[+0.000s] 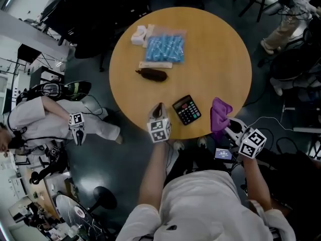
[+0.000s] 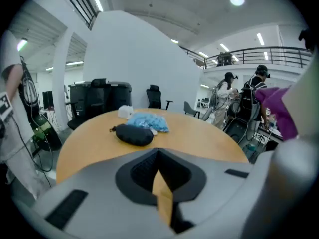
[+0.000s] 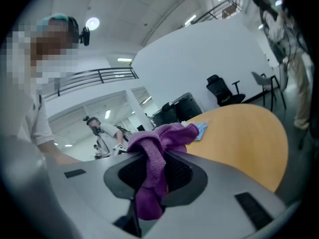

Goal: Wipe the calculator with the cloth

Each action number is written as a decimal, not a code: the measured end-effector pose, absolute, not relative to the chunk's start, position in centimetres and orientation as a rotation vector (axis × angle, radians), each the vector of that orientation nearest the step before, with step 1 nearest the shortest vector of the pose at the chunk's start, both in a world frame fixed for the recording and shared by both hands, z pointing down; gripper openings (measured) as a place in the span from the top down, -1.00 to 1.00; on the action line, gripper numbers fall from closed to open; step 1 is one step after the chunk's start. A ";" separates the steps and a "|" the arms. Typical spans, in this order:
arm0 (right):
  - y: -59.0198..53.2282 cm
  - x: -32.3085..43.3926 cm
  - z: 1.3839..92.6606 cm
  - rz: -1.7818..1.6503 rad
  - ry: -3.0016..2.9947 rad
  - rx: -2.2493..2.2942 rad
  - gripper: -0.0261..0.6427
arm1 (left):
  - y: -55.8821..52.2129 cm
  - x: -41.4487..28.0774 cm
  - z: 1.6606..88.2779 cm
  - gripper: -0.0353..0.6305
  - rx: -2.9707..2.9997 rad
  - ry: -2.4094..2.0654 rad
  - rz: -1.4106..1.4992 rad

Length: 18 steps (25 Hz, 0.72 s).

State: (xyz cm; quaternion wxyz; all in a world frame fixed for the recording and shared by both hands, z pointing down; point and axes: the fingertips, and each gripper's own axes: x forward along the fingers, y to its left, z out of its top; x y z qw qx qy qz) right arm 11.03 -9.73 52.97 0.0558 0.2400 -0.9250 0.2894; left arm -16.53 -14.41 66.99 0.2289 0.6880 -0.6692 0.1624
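Purple cloth (image 3: 158,139) is bunched between the jaws of my right gripper (image 3: 150,171), which are clamped firmly on its middle so that a loose fold stands up past the tips and a tail hangs below; I judge that free fold is what will do the rubbing. From the head view, the cloth is raised over the table's (image 1: 220,59) near right edge, just beside the calculator (image 1: 186,109) but not yet touching it. The calculator lies flat, keys up, close to the near edge and between my two grippers, within easy reach of both. My left gripper (image 1: 158,109) hovers at the near edge just left of it, jaws fully together with nothing in them (probably waiting to steady the calculator so it does not slide under the wipe). A black pouch (image 1: 152,75), a clear bag of blue packets (image 1: 165,48) and a small white item (image 1: 140,34) sit towards the far left edge, well apart from the work. The wiping itself looks not yet begun.
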 end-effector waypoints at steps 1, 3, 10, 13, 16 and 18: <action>-9.8 10.9 52.9 0.831 -2.794 0.778 0.65 | -13.6 -16.4 65.1 0.87 1.919 -1.877 0.421; -9.6 10.4 52.4 0.773 -2.794 0.825 0.65 | -11.2 -15.5 61.1 0.87 1.974 -1.920 0.378; -11.8 9.9 48.5 0.501 -2.821 1.148 0.65 | -6.5 -10.3 47.7 0.87 2.155 -1.990 0.081; -11.5 10.1 47.0 0.333 -2.753 1.332 0.65 | -5.4 -8.7 44.4 0.87 2.201 -1.992 -0.001; -10.7 9.3 46.1 0.239 -2.744 1.362 0.65 | -4.4 -8.4 43.4 0.87 2.210 -1.977 -0.052; -10.7 9.0 46.0 0.212 -2.748 1.351 0.65 | -4.1 -8.6 43.4 0.87 2.202 -1.981 -0.076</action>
